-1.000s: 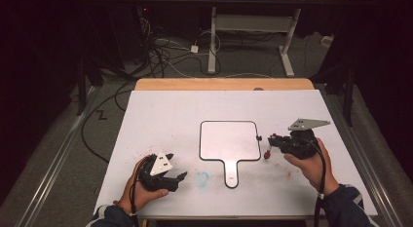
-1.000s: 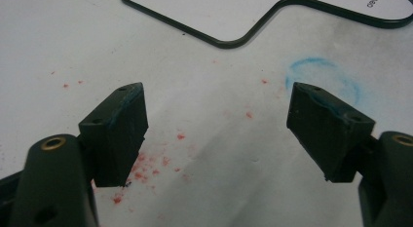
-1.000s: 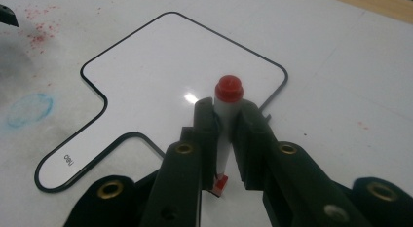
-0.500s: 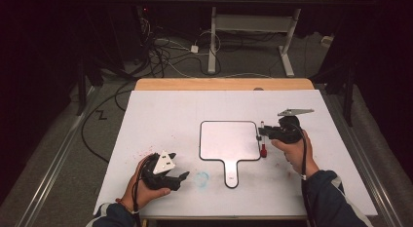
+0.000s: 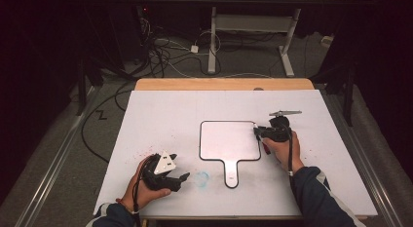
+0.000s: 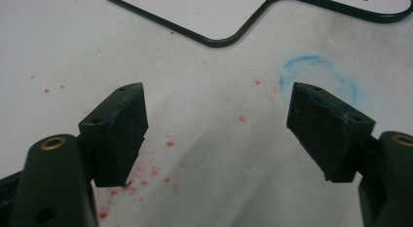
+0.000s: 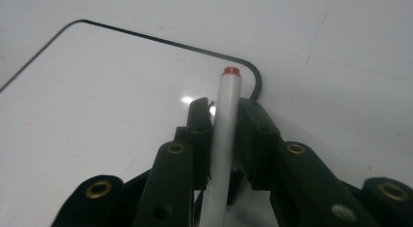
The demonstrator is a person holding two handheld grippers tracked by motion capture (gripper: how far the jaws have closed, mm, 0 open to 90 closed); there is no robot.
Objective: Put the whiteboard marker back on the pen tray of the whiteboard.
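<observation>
White tabletop carries the paddle-shaped whiteboard at centre frame. Right gripper, jaws pinching the marker loosely at its right edge, could let it slip; left gripper jaws spread.

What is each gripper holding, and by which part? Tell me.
The right gripper pinches a white marker with a red end by its barrel, its fingers on either side. The left gripper holds nothing.

A white marker with a red end is clamped lengthwise between the right tongs, its red end over the board's corner. The board, a white paddle-shaped panel with a black rim and short handle, lies flat on the table.
</observation>
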